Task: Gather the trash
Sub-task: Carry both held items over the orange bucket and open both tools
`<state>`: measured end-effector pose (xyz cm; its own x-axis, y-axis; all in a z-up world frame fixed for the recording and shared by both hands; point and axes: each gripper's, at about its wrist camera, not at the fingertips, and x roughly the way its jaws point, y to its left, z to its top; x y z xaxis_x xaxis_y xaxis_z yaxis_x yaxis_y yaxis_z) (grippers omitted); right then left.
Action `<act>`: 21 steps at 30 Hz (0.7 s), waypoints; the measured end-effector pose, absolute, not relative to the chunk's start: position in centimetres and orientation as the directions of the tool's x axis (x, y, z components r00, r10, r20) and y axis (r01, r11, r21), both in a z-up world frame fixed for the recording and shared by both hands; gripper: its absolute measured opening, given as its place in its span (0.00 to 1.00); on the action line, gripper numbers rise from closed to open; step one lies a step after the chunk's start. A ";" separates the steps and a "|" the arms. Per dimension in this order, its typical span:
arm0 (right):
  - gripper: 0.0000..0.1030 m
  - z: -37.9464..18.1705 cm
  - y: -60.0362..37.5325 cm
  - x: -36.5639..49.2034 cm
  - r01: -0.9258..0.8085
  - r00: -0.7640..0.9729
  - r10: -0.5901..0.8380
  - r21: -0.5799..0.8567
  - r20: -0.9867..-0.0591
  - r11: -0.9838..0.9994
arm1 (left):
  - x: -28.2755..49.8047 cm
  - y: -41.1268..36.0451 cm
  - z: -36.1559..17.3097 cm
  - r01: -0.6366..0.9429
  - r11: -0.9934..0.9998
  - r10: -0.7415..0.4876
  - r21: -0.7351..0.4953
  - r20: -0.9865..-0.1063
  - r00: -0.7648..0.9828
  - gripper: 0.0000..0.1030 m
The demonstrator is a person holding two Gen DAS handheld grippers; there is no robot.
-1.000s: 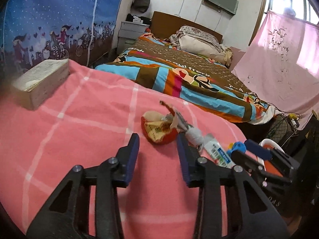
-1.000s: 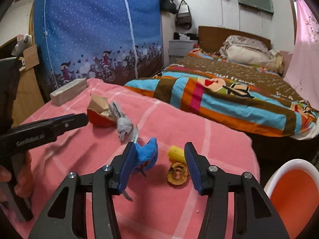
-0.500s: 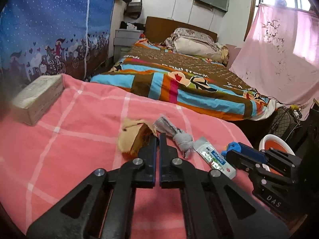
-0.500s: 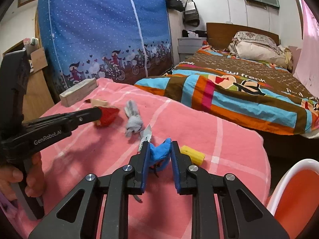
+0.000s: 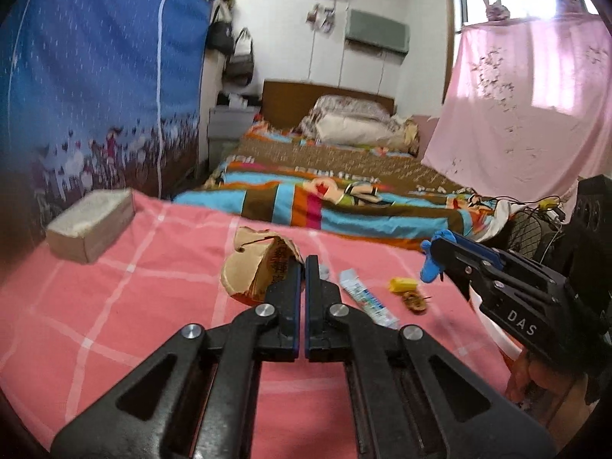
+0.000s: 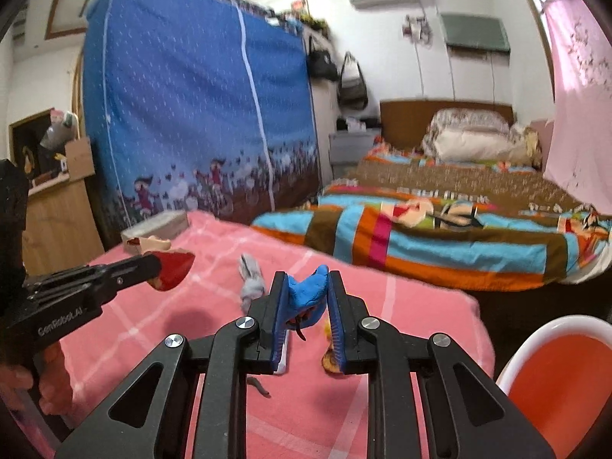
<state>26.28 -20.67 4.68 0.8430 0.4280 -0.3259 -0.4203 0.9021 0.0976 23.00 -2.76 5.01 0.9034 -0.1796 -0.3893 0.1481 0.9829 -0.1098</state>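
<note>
The left tool [image 5: 302,264] is pressed together on a crumpled tan-and-red paper wrapper [image 5: 254,267], lifted just above the pink checked tabletop [image 5: 114,298]. The right tool [image 6: 306,287] pinches a crumpled blue glove-like scrap [image 6: 308,294]. Still lying on the tabletop between them are a twisted grey rag [image 6: 250,279], a white-and-blue tube [image 5: 367,300], a small yellow piece [image 5: 401,285] and a dried brown peel [image 5: 413,301]. A beige rectangular box [image 5: 91,223] sits at the far left corner; a white-rimmed orange bin [image 6: 554,382] stands beside the tabletop's right edge, a striped bed [image 6: 440,229] beyond.
</note>
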 end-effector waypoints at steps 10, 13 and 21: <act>0.18 7.2 -22.6 21.8 -0.410 0.911 0.411 0.035 -0.042 0.911 | 20.0 -5.7 7.3 0.209 0.978 -0.206 -0.016 -0.257 0.944 0.05; 0.18 7.7 -23.5 21.1 -0.394 0.919 0.394 0.038 0.005 0.918 | 19.4 -6.8 7.8 0.229 0.973 -0.220 0.010 -0.228 0.948 0.05; 0.18 8.2 -26.5 19.8 -0.334 0.942 0.331 0.056 0.054 0.941 | 18.3 -10.4 8.5 0.304 0.951 -0.289 0.062 -0.186 0.939 0.05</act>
